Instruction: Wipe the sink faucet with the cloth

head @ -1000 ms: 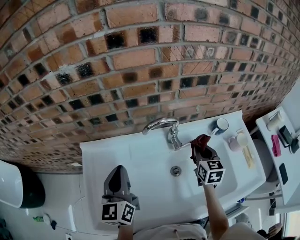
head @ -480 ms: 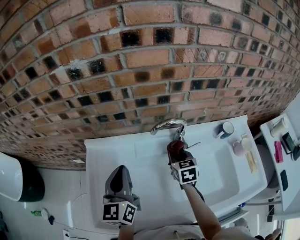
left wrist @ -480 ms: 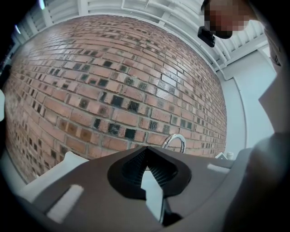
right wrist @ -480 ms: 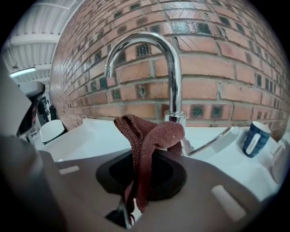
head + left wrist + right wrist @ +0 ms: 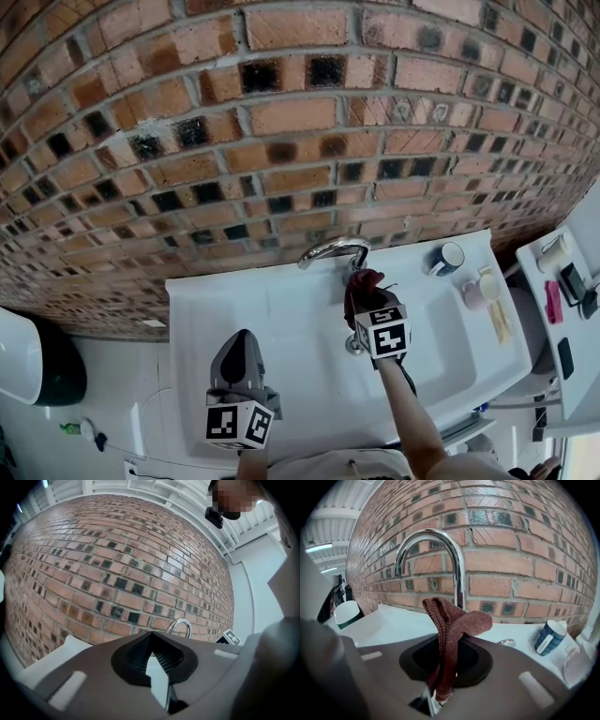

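A chrome arched faucet rises at the back of the white sink, against the brick wall. My right gripper is shut on a dark red cloth, which sits right by the faucet's base. In the right gripper view the cloth sticks up folded between the jaws, just in front of the faucet's upright stem. My left gripper hangs over the sink's front left, jaws together with nothing in them. The left gripper view shows the faucet's arch beyond the jaw tips.
A blue and white mug stands on the sink's back right, also in the right gripper view. Small pale bottles stand beside it. A shelf with several items lies at the far right. A dark bin stands at the left.
My right gripper with the cloth moved left from the faucet's handle side toward its base, then shifted slightly right and nearer. The left gripper stayed put.
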